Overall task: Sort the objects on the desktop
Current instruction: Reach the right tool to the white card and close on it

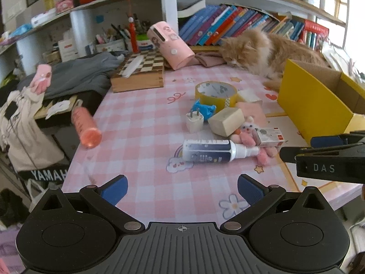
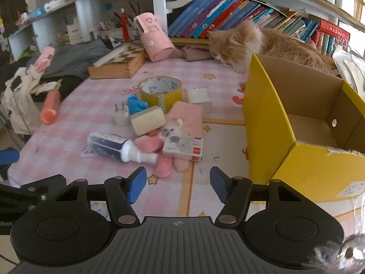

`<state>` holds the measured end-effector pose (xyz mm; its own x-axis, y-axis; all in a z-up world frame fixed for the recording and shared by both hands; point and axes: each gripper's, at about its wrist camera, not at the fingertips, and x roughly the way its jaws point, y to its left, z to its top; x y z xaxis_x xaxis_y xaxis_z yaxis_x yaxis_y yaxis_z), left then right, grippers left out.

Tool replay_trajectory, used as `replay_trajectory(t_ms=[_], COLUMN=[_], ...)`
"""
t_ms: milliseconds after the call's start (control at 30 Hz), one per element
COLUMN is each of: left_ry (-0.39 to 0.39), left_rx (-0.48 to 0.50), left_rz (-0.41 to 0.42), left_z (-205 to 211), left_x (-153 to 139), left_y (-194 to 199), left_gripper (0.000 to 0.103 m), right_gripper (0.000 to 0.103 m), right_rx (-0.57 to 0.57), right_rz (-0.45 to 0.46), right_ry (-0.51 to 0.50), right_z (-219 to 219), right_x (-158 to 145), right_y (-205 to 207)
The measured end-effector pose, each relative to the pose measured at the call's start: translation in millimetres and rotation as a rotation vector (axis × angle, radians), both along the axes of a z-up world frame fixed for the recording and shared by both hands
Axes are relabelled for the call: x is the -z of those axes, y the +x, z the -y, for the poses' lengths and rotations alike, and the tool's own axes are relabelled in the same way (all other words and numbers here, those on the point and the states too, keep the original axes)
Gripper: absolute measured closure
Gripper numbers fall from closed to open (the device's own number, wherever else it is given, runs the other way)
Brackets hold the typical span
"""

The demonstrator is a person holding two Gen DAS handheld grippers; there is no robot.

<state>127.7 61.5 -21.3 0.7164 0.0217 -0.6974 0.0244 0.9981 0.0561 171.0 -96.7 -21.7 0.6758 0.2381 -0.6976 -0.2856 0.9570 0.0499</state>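
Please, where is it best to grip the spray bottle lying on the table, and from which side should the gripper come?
Probably grip the spray bottle across its wide labelled body, coming from above with the open right gripper. It lies flat on its side, so both long flanks are exposed. Avoid the narrow white nozzle end, which touches the pink plush toy.

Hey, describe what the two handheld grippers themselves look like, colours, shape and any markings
Both match: the left gripper and right gripper are matte black plastic, with a ribbed grey centre plate bearing a small crosshair mark, round housings on either side, silver pivot pins and blue textured finger pads. In the left view the right gripper's side shows white letters "DAS". No cables or sleeves show.
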Motion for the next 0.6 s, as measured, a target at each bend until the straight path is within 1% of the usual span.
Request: replay_trajectory(t_ms=[167, 367, 533, 600], left_ry=[0.039, 0.055, 0.055, 0.058], left_rx=[0.052, 0.116, 0.166, 0.194], left_rz=[-0.015, -0.030, -0.048, -0.050], left_z=[6, 9, 10, 12], left_x=[4, 8, 13, 15], left_y=[25, 52, 72, 78], left_gripper=[0.000, 0.000, 0.000, 0.000], right_gripper=[0.043, 0.043, 0.043, 0.043], right_rx=[0.025, 0.080, 0.097, 0.105], right_rz=[-0.017, -0.052, -0.089, -0.117], right_ry=[0.024, 0.050, 0.058, 0.061], right_z=[-3, -5, -9, -9], right_x=[5, 15, 22, 26], right_y=[23, 51, 70, 78])
